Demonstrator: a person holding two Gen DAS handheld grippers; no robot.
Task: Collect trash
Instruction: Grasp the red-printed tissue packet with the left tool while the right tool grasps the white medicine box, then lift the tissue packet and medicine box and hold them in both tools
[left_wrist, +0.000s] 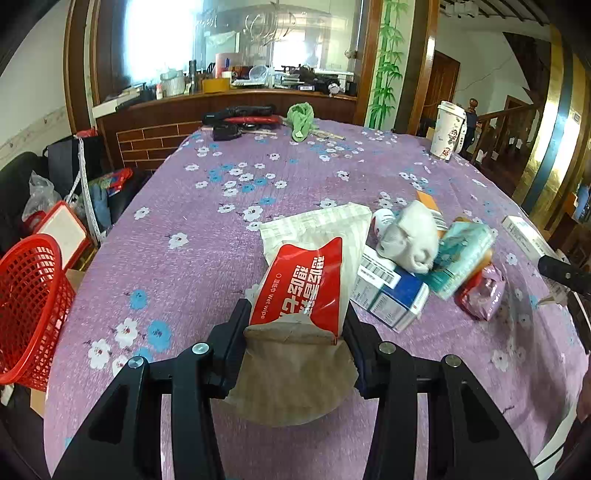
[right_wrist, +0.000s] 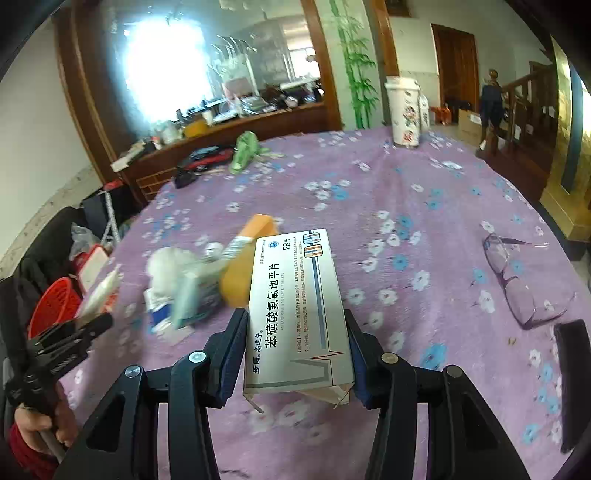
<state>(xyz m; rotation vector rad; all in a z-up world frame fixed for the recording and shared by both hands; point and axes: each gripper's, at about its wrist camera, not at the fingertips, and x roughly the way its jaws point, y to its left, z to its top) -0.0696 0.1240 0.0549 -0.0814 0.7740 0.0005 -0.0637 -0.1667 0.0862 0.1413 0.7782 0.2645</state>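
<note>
My left gripper (left_wrist: 295, 314) is shut on a red and white wet wipe packet (left_wrist: 306, 280) with brown paper under it, held above the purple flowered tablecloth (left_wrist: 207, 229). My right gripper (right_wrist: 295, 325) is shut on a white medicine box (right_wrist: 295, 310) with Chinese print, held above the cloth. A heap of trash lies on the table: a crumpled white tissue (left_wrist: 410, 236), a blue and white box (left_wrist: 391, 291), a teal packet (left_wrist: 461, 254), a pink wrapper (left_wrist: 484, 288). In the right wrist view the heap (right_wrist: 192, 280) is blurred, with an orange box (right_wrist: 247, 258).
A red mesh basket (left_wrist: 29, 302) stands off the table's left edge; it also shows in the right wrist view (right_wrist: 51, 306). A paper cup (left_wrist: 448, 129), a green cloth (left_wrist: 301, 118) and dark items (left_wrist: 236, 118) sit at the far side. Glasses (right_wrist: 517, 277) lie at right.
</note>
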